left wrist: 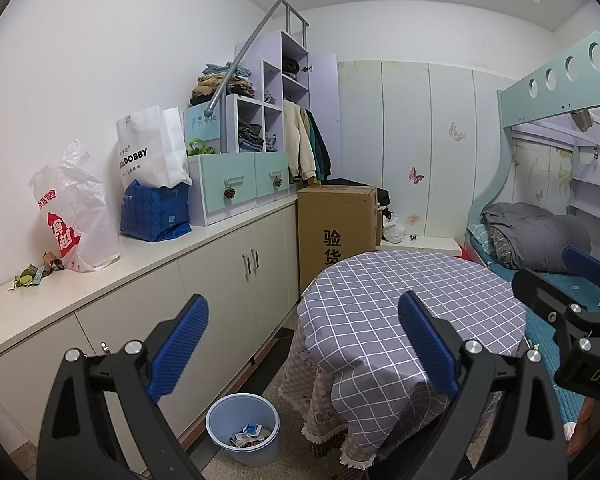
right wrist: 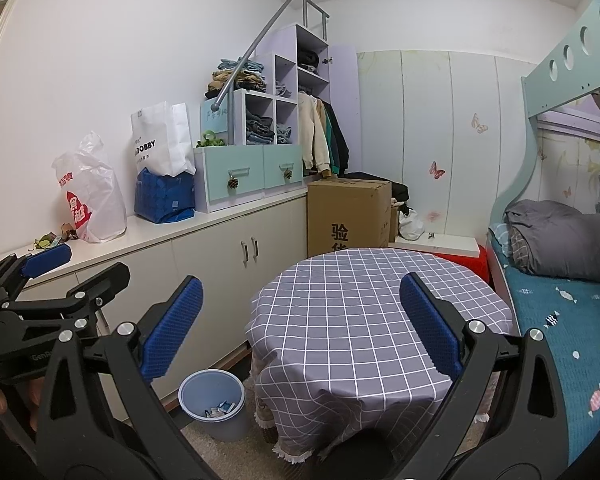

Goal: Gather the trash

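Observation:
A blue trash bin [left wrist: 243, 428] stands on the floor between the cabinet and the round table; it holds several wrappers and also shows in the right wrist view [right wrist: 213, 404]. Small scraps of trash [left wrist: 34, 274] lie on the white countertop at the far left, seen small in the right wrist view [right wrist: 50, 240]. My left gripper [left wrist: 304, 344] is open and empty, held high above the bin. My right gripper [right wrist: 300, 324] is open and empty, facing the table [right wrist: 380, 320]. Each gripper shows at the edge of the other's view.
A white plastic bag [left wrist: 76, 216], a white paper bag [left wrist: 152, 152] and a blue bag [left wrist: 156, 212] stand on the countertop [left wrist: 148, 256]. A cardboard box [left wrist: 336, 232] stands behind the table. A bunk bed [right wrist: 560, 300] is on the right.

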`<state>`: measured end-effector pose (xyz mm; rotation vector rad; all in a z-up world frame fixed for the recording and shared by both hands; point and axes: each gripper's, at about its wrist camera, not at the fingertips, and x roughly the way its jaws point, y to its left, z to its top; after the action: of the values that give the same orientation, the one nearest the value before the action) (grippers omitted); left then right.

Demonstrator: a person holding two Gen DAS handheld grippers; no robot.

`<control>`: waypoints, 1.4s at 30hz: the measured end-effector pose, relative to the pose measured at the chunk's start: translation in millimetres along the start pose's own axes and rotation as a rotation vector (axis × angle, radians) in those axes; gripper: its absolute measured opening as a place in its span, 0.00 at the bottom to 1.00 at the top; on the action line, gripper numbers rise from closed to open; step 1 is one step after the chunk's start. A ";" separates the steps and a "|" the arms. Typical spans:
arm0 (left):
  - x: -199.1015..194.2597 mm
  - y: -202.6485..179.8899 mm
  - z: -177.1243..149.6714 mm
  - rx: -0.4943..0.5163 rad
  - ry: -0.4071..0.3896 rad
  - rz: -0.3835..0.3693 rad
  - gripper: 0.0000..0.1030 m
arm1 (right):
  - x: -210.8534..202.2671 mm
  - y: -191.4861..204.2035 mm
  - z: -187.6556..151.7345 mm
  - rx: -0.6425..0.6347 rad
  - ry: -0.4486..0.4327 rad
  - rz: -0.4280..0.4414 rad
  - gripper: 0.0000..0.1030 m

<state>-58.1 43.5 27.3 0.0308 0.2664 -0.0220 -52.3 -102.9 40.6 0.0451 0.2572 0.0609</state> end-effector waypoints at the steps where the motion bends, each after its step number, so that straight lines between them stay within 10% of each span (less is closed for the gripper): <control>1: -0.1 -0.1 -0.3 -0.001 0.000 0.001 0.91 | -0.2 -0.1 -0.8 0.000 0.001 0.000 0.94; 42: 0.4 6.0 -8.3 0.004 0.011 -0.002 0.91 | 9.1 0.2 -1.2 -0.004 0.040 0.034 0.94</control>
<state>-59.8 49.7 19.3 0.0347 0.2769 -0.0245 -43.8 -102.0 37.2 0.0446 0.2961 0.0960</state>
